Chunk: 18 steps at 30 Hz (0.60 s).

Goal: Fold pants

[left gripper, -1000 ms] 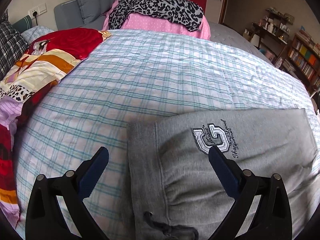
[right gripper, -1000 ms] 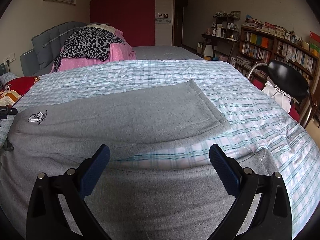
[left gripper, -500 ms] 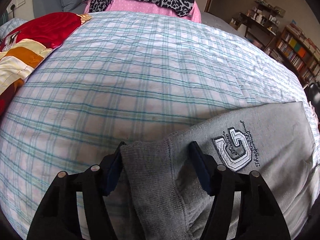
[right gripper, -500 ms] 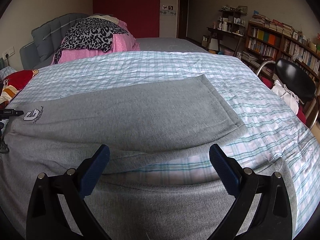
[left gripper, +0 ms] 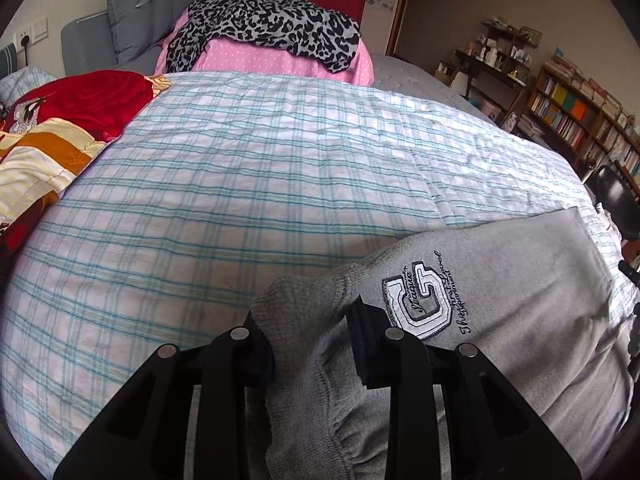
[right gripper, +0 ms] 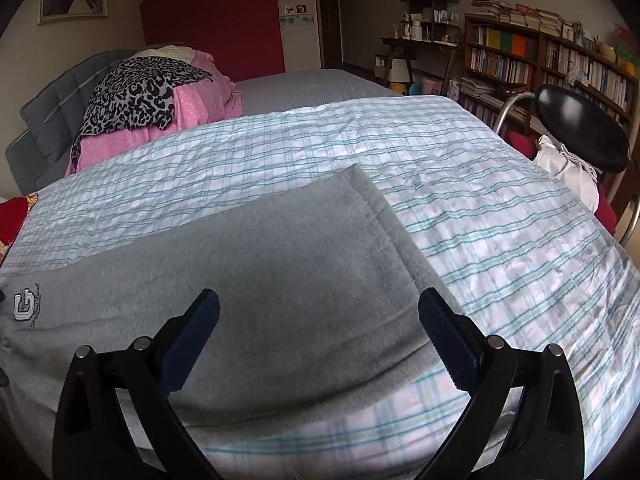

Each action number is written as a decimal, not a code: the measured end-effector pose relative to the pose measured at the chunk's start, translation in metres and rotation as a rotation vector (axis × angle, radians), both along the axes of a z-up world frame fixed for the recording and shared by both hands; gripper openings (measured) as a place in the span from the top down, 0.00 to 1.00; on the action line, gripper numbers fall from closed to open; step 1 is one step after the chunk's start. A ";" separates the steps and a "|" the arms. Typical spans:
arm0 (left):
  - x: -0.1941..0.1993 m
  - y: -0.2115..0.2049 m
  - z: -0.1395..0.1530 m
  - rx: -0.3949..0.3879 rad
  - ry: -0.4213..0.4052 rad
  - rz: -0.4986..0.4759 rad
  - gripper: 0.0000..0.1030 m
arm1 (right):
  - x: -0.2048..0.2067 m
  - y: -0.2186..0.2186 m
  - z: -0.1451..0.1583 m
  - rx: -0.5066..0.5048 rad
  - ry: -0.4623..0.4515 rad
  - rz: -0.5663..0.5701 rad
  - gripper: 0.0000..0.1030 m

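Observation:
Grey sweatpants (right gripper: 280,264) lie across a plaid bedspread (left gripper: 240,184), one leg stretched flat toward the far right with its hem (right gripper: 384,216) in the right wrist view. A "G" logo patch (left gripper: 420,300) sits near the waistband (left gripper: 304,312). My left gripper (left gripper: 310,340) is shut on the bunched waistband, which is lifted off the bed. My right gripper (right gripper: 318,332) is open just above the leg, its fingers (right gripper: 444,332) straddling the cloth without touching it.
A pink pile with a leopard-print cloth (left gripper: 272,28) lies at the bed's far end by a grey headboard (right gripper: 44,120). A red and patterned quilt (left gripper: 52,136) lies on the left. A black chair (right gripper: 580,128) and bookshelves (right gripper: 540,64) stand to the right.
My left gripper went from open above the waistband to closed on it and has lifted it. My right gripper moved forward over the pant leg, still open.

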<state>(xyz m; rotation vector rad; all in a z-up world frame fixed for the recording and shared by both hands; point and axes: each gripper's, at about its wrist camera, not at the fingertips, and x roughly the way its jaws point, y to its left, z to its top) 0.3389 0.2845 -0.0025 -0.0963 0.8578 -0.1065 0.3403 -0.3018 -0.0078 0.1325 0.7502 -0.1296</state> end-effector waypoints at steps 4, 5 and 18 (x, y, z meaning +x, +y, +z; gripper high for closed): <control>-0.007 -0.006 0.011 0.012 -0.028 -0.004 0.73 | 0.047 -0.027 -0.003 -0.002 0.013 -0.019 0.02; -0.009 -0.007 0.012 0.014 -0.034 -0.003 0.73 | 0.058 -0.033 -0.004 0.005 0.019 -0.022 0.02; -0.011 -0.009 0.013 0.036 -0.047 0.028 0.73 | 0.182 -0.095 -0.050 0.200 0.138 -0.033 0.21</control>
